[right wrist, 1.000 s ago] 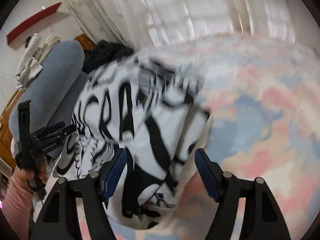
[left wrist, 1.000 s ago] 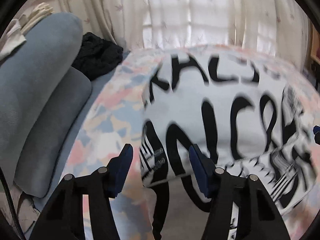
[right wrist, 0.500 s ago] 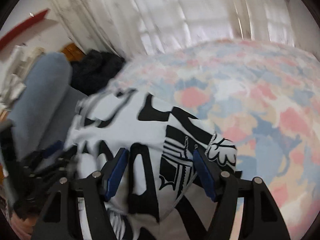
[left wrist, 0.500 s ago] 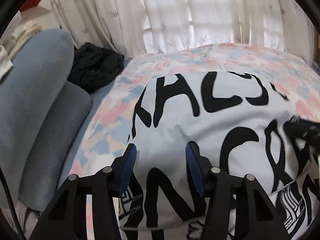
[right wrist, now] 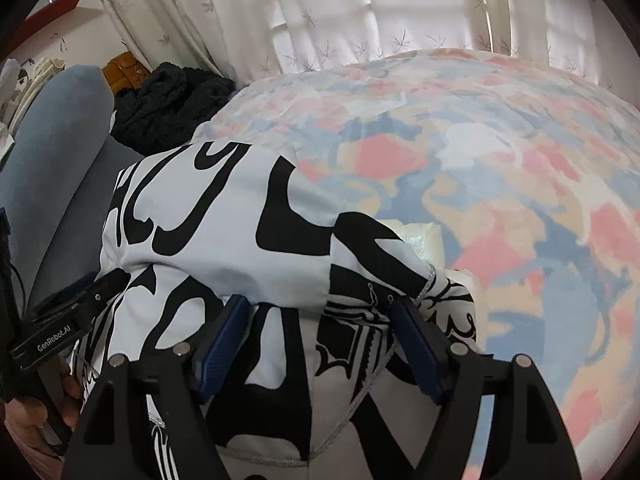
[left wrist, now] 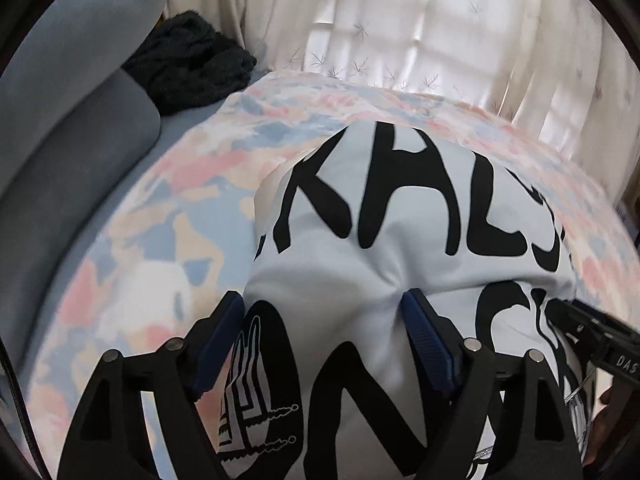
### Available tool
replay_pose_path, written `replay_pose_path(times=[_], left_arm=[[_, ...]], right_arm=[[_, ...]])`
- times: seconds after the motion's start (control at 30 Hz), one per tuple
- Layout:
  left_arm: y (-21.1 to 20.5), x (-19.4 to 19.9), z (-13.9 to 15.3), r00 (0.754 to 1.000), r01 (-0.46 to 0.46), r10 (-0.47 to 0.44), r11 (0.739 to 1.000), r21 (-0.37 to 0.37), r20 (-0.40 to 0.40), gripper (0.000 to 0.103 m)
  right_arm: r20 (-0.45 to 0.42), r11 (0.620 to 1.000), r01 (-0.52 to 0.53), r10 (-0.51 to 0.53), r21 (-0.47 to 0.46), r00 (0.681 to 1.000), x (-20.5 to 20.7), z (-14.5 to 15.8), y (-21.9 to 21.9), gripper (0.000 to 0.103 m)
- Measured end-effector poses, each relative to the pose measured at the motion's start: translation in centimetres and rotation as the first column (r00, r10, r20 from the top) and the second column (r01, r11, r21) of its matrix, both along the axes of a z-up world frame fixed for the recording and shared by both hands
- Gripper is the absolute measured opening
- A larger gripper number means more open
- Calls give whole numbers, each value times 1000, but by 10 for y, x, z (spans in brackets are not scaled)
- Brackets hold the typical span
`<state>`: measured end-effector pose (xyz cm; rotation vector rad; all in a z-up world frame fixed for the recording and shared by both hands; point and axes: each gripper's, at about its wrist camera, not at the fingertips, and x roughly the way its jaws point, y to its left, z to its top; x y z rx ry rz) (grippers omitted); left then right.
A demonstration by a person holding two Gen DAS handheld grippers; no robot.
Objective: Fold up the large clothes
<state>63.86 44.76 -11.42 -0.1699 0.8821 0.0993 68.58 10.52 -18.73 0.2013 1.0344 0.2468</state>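
One white garment (left wrist: 360,272) with black letters, one pastel bedcover (right wrist: 500,168), one dark bundle (left wrist: 188,60), two grey cushions (left wrist: 68,160), two grippers: left gripper (left wrist: 324,312), right gripper (right wrist: 320,312)

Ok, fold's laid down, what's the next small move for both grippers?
Probably lift both clear. The left gripper, jaws just opened, and the right gripper both straddle the black-and-white printed garment, which lies folded on the pastel bedspread.

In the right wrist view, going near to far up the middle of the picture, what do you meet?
Right gripper, jaws apart over the cloth → white garment with bold black lettering → pastel pink, blue and cream patterned bedspread → sheer white curtain with small leaf print.
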Motion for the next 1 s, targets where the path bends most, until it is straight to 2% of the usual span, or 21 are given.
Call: replay_pose_path(times=[0.17,0.23,0.33,0.4,0.5,0.6,0.77,1.0], left_arm=[[7,-4,-9,1000,-12,13,997,-74,21,87],[7,-8,-6,999,-21,23,997,-74,25,90],[4,-20,8,999,-26,26,999,-23,40,90],[1,-35,20,998,-38,35,997,67,49,89],[-5,-65,37,997,-17,9,993,118,74,89],[-14,-104,54,995,-11,-2,991,136,98,89],[-37,-167,87,993,-7,-3,997,81,115,89],[-87,-258,142,992,22,-31,997,74,120,89]], right_arm=[[20,1000,2,-2,21,1000,-5,-4,-5,74],[24,1000,3,-3,-1,1000,-7,-2,-5,74],[34,1000,-10,11,-25,999,-20,13,-7,74],[46,998,-7,9,-60,999,-34,26,-13,75],[66,996,-14,20,-88,998,-70,42,-34,75],[23,994,-35,38,-105,999,-103,46,-51,75],[-32,996,-53,51,-77,998,-171,63,-78,75],[-48,998,-68,68,4,997,-257,119,-106,75]])
